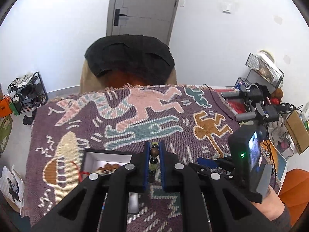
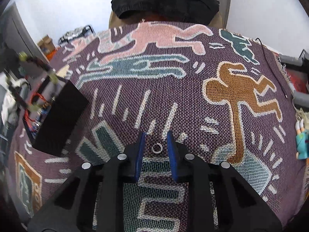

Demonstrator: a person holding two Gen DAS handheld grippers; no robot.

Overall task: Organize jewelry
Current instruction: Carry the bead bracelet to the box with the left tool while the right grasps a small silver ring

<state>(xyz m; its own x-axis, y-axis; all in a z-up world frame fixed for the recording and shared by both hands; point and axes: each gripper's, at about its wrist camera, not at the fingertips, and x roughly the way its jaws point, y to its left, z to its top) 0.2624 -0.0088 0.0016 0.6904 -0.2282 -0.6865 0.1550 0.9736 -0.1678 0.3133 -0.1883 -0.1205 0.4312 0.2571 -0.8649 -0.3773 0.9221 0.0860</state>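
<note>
Two pieces of jewelry concern me at once. The first is a strand of brown, black and pale green beads (image 1: 154, 155), which my left gripper (image 1: 154, 148) pinches between its blue-padded fingers (image 1: 147, 154); the strand hangs down through the gap, lifted off the cloth, and from the right wrist view I see its loose length dangling over the box. I hold it high, I judge, so the beads clear the wall before going in. The second is a small open silver ring (image 2: 156, 148) lying flat on the purple woven blanket with cartoon figures (image 2: 173, 100), squarely between the spread fingers of my right gripper (image 2: 155, 143), which touch nothing. I have lined the pads up either side of it so that closing should catch it, though so thin a ring on rough weave could slip under the pads.

Just beside my left gripper, on its left, sits the black rectangular box with a white lining (image 1: 108, 157), open, with brown beads and a red cord (image 2: 36, 98) already inside. It is near enough for both pieces to be dropped in. Beyond the blanket's far edge stands a chair draped in black cloth (image 1: 129, 56).
</note>
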